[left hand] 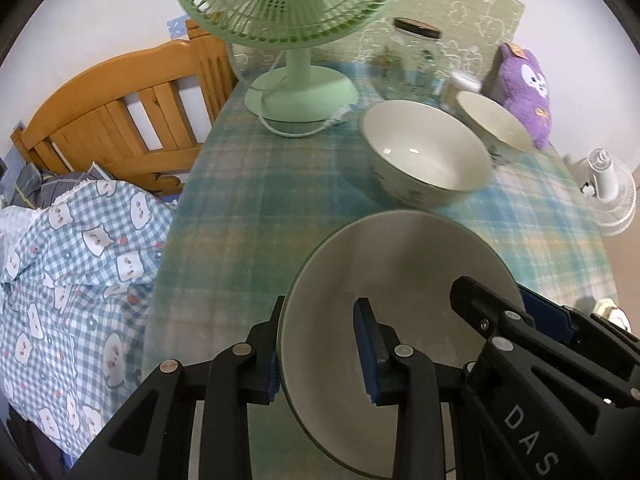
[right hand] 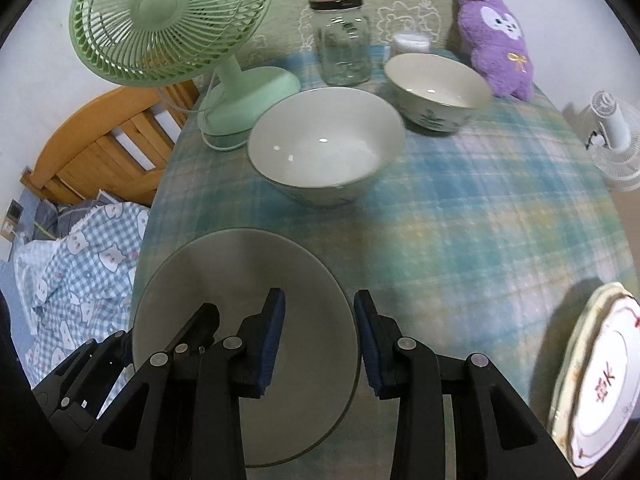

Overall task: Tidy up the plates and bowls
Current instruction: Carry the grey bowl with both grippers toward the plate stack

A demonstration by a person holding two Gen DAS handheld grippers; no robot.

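Observation:
A plain grey plate (left hand: 400, 272) is held over the near part of the checked tablecloth, gripped from both sides. My left gripper (left hand: 320, 348) is shut on its left rim, one blue pad under the edge and one on the inside. My right gripper (right hand: 320, 344) is shut on the plate's (right hand: 240, 280) right rim. Beyond it stands a large white bowl (right hand: 324, 148), with a smaller flower-patterned bowl (right hand: 436, 84) behind it to the right. A decorated plate with red characters (right hand: 600, 380) lies at the near right edge.
A green desk fan (right hand: 172, 20) and its cord sit at the back left. A glass jar (right hand: 344, 40), a small white tub (right hand: 412, 42) and a purple plush (right hand: 496, 40) line the back. A bed with a wooden headboard (left hand: 120, 112) is left of the table, and a white fan (right hand: 612, 132) right.

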